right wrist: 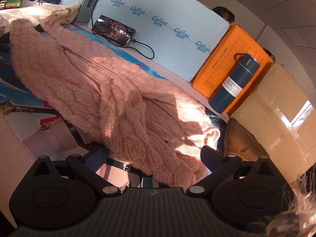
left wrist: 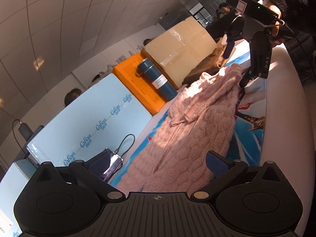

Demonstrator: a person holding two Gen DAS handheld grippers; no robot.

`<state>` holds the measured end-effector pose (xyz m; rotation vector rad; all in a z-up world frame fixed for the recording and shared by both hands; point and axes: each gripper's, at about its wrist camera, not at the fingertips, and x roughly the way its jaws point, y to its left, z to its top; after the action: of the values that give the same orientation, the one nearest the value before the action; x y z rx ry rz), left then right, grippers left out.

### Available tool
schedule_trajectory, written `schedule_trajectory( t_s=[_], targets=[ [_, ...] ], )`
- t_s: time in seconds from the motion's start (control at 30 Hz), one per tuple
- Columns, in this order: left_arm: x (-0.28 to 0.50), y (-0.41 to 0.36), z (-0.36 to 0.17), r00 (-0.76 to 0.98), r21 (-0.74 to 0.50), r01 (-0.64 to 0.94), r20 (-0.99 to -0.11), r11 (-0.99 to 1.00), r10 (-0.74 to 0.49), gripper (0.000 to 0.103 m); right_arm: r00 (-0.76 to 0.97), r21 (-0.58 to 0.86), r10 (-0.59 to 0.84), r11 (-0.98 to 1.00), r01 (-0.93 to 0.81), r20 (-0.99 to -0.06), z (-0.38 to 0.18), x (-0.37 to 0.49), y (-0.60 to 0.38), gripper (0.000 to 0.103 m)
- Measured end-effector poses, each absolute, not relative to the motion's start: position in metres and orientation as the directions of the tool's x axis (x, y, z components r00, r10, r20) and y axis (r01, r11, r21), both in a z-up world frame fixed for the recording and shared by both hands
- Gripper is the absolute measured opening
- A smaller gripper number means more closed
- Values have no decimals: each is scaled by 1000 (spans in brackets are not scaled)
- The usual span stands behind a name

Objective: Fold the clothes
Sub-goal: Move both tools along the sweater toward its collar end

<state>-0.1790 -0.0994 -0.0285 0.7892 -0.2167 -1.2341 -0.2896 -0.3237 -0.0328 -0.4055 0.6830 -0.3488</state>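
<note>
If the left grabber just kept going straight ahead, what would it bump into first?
Most likely the pink knitted sweater. The left gripper is open, with its fingers on either side of the sweater's near end, so the knit lies right in its path. How far above the cloth it sits is hard to tell.

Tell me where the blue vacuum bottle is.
The blue vacuum bottle lies on the orange box, between the light-blue box and the cardboard carton.

The sweater (right wrist: pixel 110 90) is lying spread on the worktop (left wrist: pixel 284 106), the phone (right wrist: pixel 114 30) leaning behind it against a box (right wrist: pixel 162 39), the bottle (right wrist: pixel 235 83) resting on the neighbouring carton (right wrist: pixel 223 59).
</note>
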Motion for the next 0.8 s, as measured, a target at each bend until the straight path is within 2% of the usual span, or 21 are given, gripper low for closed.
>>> schedule_trajectory(
  t_s=[0.2, 0.3, 0.5, 0.67, 0.8],
  targets=[
    [-211, -146, -40, 268, 649, 761, -277, 26, -923, 103, 780, -443, -346, 891, 99, -522, -32, -269, -304, 101],
    [-219, -165, -49, 291, 692, 722, -293, 7, -911, 103, 804, -400, -298, 913, 83, -514, -31, -264, -301, 101],
    [-202, -174, -50, 357, 657, 753, -364, 34, -860, 103, 843, -243, -308, 945, 218, -441, -18, -274, -323, 101],
    [-166, -157, -45, 437, 602, 791, -430, 110, -790, 103, 844, -231, -330, 940, 251, -424, -17, -280, -330, 101],
    [-144, -136, -43, 545, 619, 757, -422, 209, -724, 103, 826, -277, -370, 922, 270, -426, -21, -283, -332, 101]
  ],
)
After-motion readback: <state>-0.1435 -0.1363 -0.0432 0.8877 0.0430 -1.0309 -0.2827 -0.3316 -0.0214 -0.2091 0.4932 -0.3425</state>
